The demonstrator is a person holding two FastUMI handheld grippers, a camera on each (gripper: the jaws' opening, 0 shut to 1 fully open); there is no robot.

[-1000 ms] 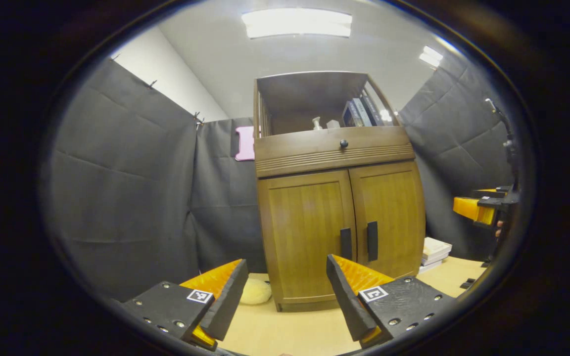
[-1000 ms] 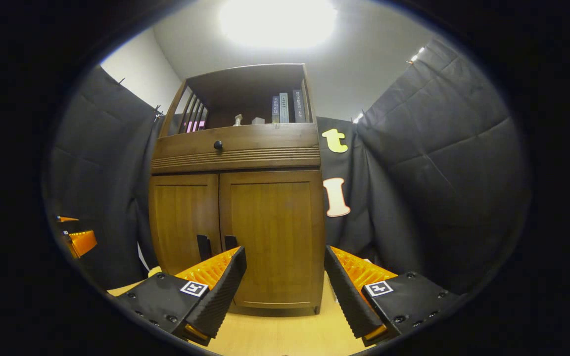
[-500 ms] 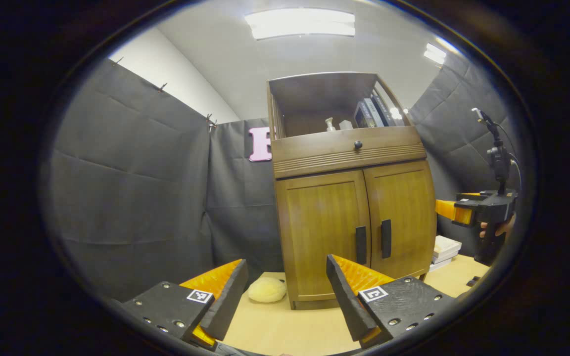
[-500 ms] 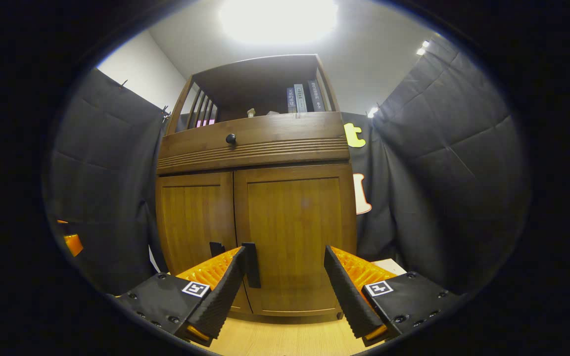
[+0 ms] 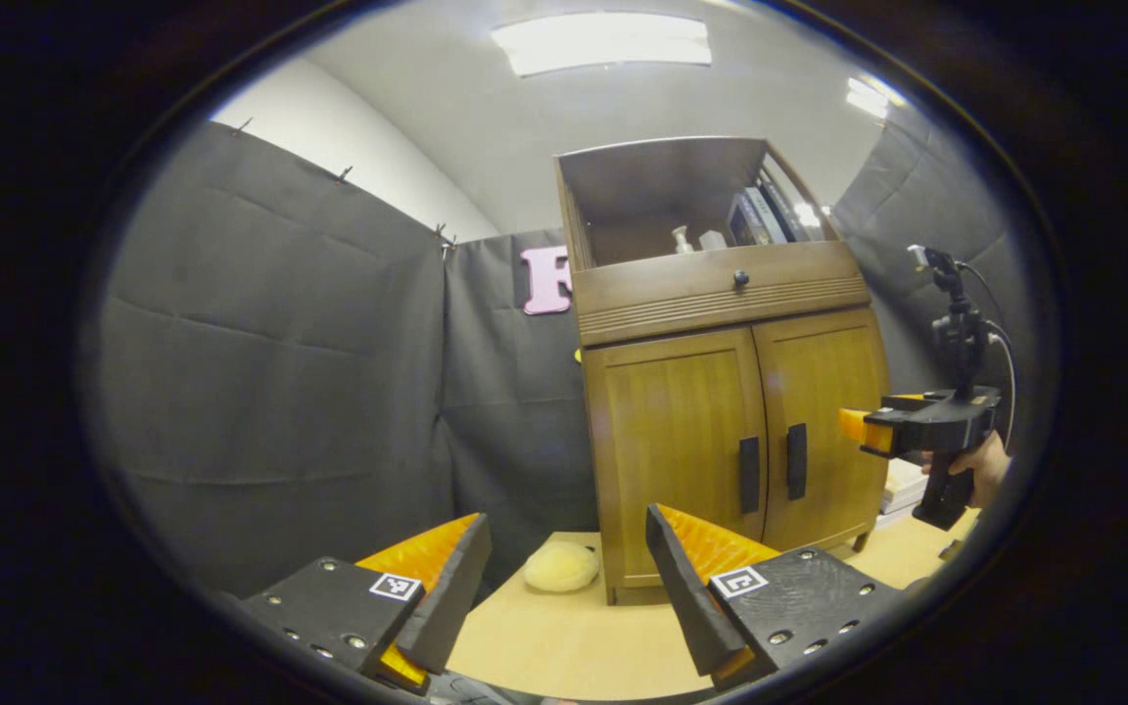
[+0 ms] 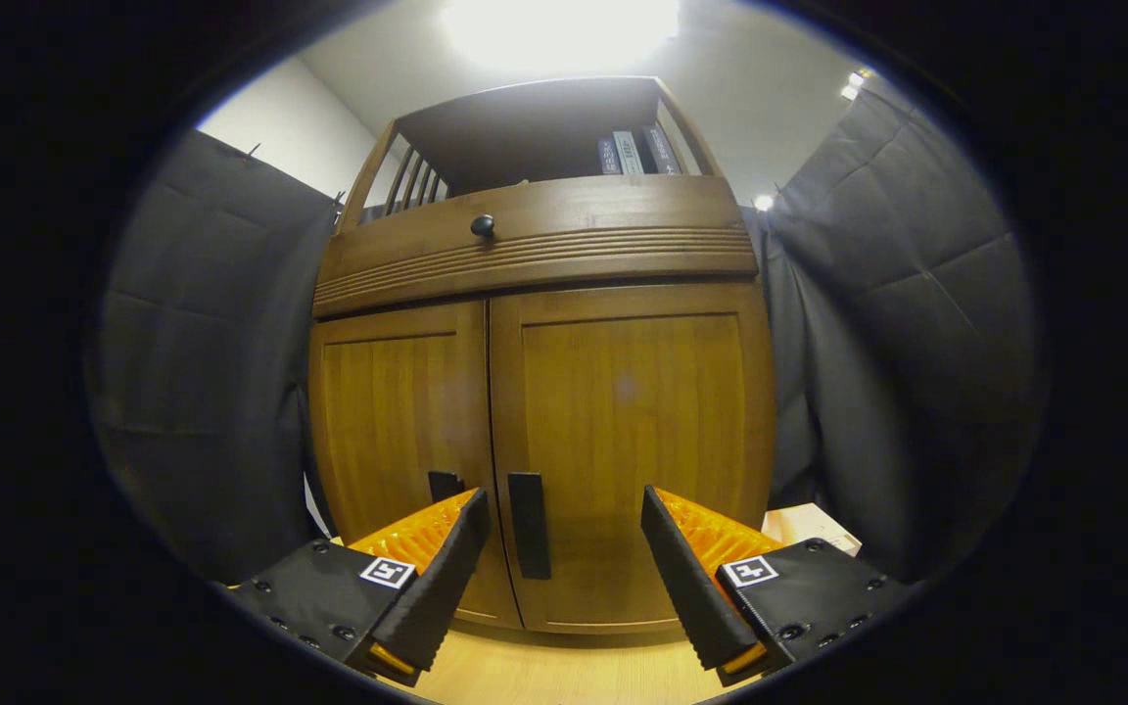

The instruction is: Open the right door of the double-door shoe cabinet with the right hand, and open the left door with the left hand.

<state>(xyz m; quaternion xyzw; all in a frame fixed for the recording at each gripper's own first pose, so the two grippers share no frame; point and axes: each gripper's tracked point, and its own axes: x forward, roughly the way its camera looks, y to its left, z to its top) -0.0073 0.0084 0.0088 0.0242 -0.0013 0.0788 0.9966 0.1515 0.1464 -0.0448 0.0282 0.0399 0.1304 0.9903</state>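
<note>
The wooden shoe cabinet (image 5: 730, 441) (image 6: 544, 431) stands on a light floor with both doors closed. In the right gripper view the right door (image 6: 637, 441) is close ahead, and its black handle (image 6: 529, 525) shows between the fingers of my open right gripper (image 6: 564, 548), just right of the left finger. The left door's handle (image 6: 445, 484) peeks above that finger. In the left gripper view my open left gripper (image 5: 564, 573) hangs well back from the cabinet; the left door (image 5: 677, 441) and its handle (image 5: 749, 474) are up to the right. The right gripper (image 5: 902, 429), held by a hand, is in front of the right door.
A drawer with a black knob (image 6: 482, 226) runs above the doors; books (image 5: 755, 213) stand on the open shelf. A yellow fluffy thing (image 5: 561, 567) lies on the floor left of the cabinet. A stack of books (image 6: 809, 524) lies at its right. Black cloth walls close in on both sides.
The right gripper has moved closer to the cabinet; the right door's handle now shows between its fingers. The left gripper has swung left, so the cabinet sits farther right and smaller in its view.
</note>
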